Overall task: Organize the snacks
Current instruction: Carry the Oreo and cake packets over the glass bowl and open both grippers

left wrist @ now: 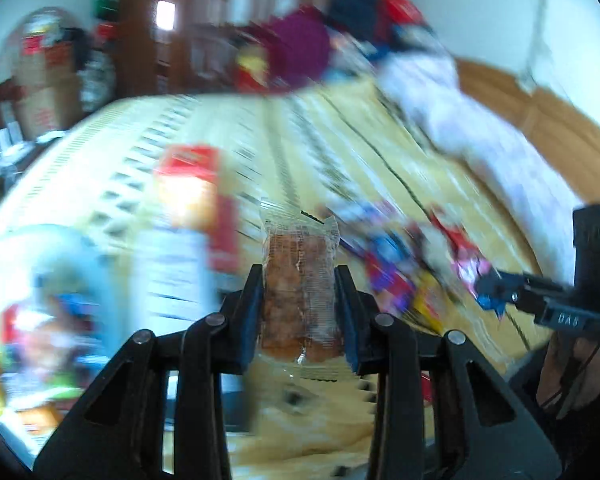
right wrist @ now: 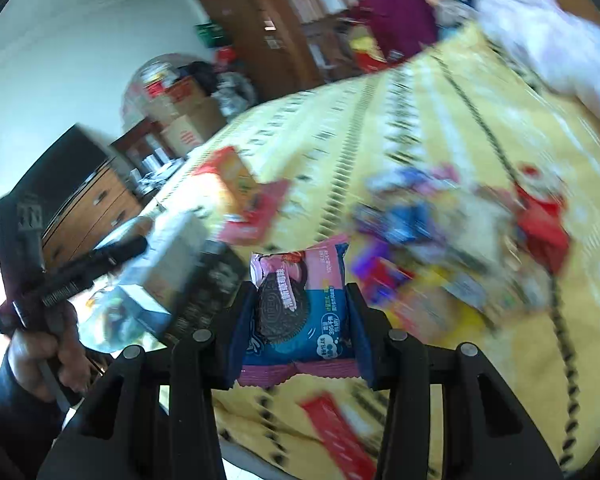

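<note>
A clear-wrapped snack pack (left wrist: pixel 299 288) is clamped between the two blue pads of the left gripper (left wrist: pixel 299 280). Its wrapper is transparent with fine printed lines, and an orange-brown block of food is seen through it. The pack stands upright between the pads, its crimped top edge reaching above the fingertips and its lower end hanging below them, raised off the yellow patterned bedspread (left wrist: pixel 220 140).

A cookie packet (right wrist: pixel 300 312) is gripped between the pads of the right gripper (right wrist: pixel 300 304). The packet is blue in its lower half and pink at the top, with a dark round sandwich cookie printed on its left side and a pink crimped seam along its near edge. It is pinched at both sides and is held above the bedspread.

In the right wrist view, a loose pile of mixed snack wrappers (right wrist: pixel 460 232) in blue, purple, yellow and red is seen on the bedspread to the right of the held packet, heavily blurred. A red and yellow box (right wrist: pixel 236 196) lies to the far left of it, and a red wrapper (right wrist: pixel 336 432) lies nearer, below the gripper. The background is blurred in both views. At the left edge of the right wrist view a hand (right wrist: pixel 40 356) is seen wrapped round the other gripper's handle.
</note>
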Tool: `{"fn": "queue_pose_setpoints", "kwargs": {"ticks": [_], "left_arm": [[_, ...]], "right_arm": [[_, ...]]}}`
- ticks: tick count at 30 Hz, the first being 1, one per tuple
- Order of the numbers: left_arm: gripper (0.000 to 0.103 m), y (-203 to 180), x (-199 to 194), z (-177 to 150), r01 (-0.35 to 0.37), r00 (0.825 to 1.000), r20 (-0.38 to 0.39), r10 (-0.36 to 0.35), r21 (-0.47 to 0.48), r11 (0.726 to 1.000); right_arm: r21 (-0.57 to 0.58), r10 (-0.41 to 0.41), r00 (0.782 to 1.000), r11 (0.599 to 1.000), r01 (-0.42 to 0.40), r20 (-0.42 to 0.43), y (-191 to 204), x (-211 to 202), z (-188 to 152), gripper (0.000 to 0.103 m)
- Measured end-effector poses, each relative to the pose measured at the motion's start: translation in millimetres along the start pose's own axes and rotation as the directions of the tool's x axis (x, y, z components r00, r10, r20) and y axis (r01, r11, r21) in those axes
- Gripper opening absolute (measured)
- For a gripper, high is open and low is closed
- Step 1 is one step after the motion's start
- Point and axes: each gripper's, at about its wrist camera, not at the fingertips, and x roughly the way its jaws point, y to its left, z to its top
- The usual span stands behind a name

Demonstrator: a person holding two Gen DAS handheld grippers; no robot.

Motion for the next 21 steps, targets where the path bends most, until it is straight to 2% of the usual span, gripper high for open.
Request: {"fn": "queue_pose_setpoints", "kwargs": {"ticks": [3, 5, 9, 11, 15, 21], "left_arm": [[0.035, 56, -34, 5, -0.092, 0.993, 0.067, 0.098, -0.080, 0.993], [0.035, 93, -53, 4, -0.139, 0.985, 0.086, 0.152, -0.144, 0.980], [0.035, 166, -81, -6, -0.216, 0.964, 0.089, 0.250, -0.287, 0.933], [0.035, 189, -88, -12, -0.242, 0.955, 0.083, 0.284, -0.330, 0.912], [0.035, 223, -90, -17, -0.273, 0.945, 0.064, 0.321, -0.389, 0.880], [0.035, 256, -95, -37, -0.284, 0.944, 0.025, 0.328, -0.443, 0.850]], "right_arm": [[-0.075, 0.064, 0.998, 0.995, -0.064, 0.004, 52, 17, 25, 0.048], [-0.120, 0.108, 0.994, 0.987, -0.107, -0.001, 88, 31, 42, 0.048], [-0.201, 0.197, 0.980, 0.960, -0.197, -0.019, 163, 61, 69, 0.048], [-0.224, 0.235, 0.971, 0.945, -0.237, -0.036, 195, 76, 78, 0.048], [-0.252, 0.296, 0.951, 0.917, -0.309, -0.091, 253, 112, 88, 0.048], [-0.275, 0.322, 0.928, 0.890, -0.364, -0.187, 318, 162, 81, 0.048]]}}
